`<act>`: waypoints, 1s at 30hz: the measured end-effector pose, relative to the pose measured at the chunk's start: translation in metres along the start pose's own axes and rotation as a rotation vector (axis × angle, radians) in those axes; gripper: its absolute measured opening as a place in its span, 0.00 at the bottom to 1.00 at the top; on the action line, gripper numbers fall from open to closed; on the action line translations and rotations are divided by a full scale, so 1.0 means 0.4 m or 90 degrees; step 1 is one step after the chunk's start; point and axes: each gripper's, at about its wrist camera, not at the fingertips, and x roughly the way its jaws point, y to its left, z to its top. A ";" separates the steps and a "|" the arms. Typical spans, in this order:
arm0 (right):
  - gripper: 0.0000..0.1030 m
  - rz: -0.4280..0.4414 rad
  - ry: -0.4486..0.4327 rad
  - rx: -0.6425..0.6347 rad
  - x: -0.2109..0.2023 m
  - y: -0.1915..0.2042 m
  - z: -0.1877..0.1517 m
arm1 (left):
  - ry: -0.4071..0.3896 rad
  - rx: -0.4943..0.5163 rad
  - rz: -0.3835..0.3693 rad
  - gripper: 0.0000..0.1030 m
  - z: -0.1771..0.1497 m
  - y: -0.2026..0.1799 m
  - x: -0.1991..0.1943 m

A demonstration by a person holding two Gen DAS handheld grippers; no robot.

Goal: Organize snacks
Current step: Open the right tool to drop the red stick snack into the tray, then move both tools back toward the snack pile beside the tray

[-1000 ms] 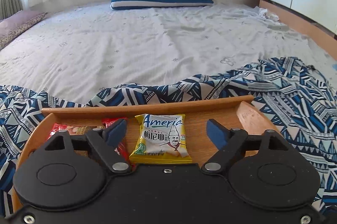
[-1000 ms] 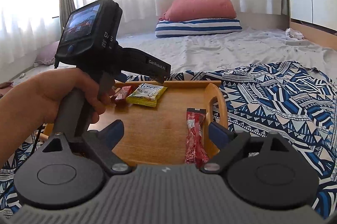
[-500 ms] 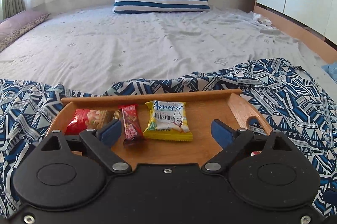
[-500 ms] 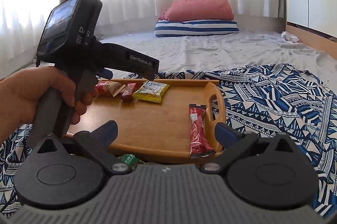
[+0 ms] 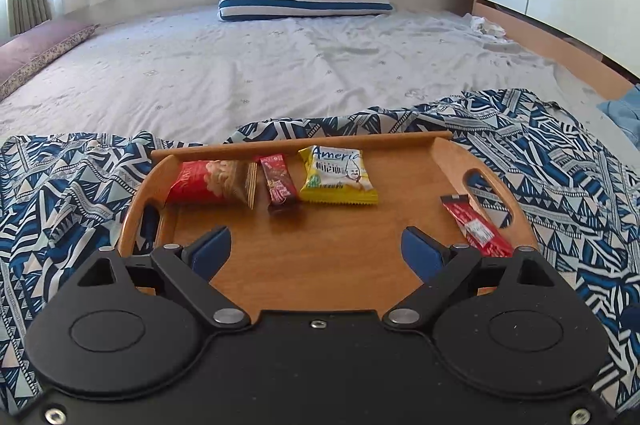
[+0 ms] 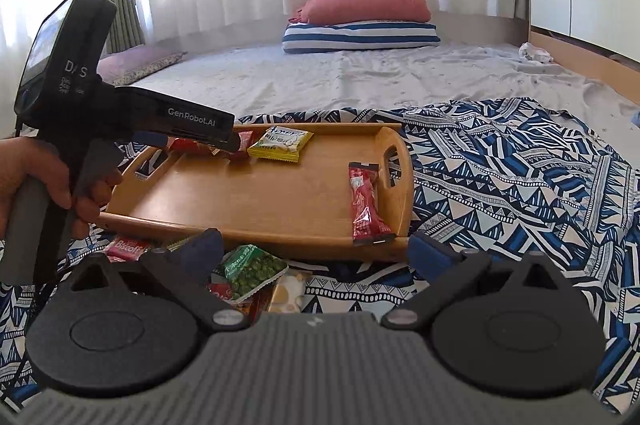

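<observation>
Much of my own gear blocks the view: the black body of my left tongs [image 5: 316,251] covers the near edge of the wooden tray [image 5: 340,257], and from my right side that same tool, gripped in my left hand [image 6: 38,181], hides most of the red peanut packet [image 5: 210,183] and the small dark red bar [image 5: 278,183] at the tray's far rim. The yellow biscuit packet [image 5: 336,177] lies just beside that bar, its printed name cut short by a fold. A long red stick packet [image 5: 478,225] lies apart from these by the right handle, its near end hidden behind my left tongs. Off the tray, on the patterned blue cloth [image 6: 520,177] over the bed, a loose heap sits below my right tongs [image 6: 314,249]: a green pea packet [image 6: 252,271], a red Biscoff packet [image 6: 126,248] half covered, and others I cannot make out. Both tongs stand wide apart with nothing between the pads.
</observation>
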 end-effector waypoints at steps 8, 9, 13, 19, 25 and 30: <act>1.00 -0.001 0.016 -0.010 -0.006 0.019 -0.022 | -0.003 0.005 -0.004 0.89 -0.046 -0.001 -0.062; 1.00 0.000 0.017 -0.011 -0.008 0.021 -0.025 | -0.003 0.008 -0.005 0.89 -0.051 -0.001 -0.068; 1.00 0.004 0.023 -0.010 -0.008 0.026 -0.031 | -0.005 0.018 -0.005 0.89 -0.076 0.002 -0.089; 1.00 -0.001 0.023 -0.018 -0.011 0.039 -0.029 | -0.001 0.018 -0.009 0.89 -0.118 0.018 -0.116; 1.00 0.009 0.025 -0.006 -0.015 0.045 -0.037 | 0.007 0.014 -0.017 0.89 -0.159 0.043 -0.148; 1.00 0.006 0.032 -0.011 -0.014 0.055 -0.050 | -0.003 0.022 -0.012 0.89 -0.186 0.056 -0.187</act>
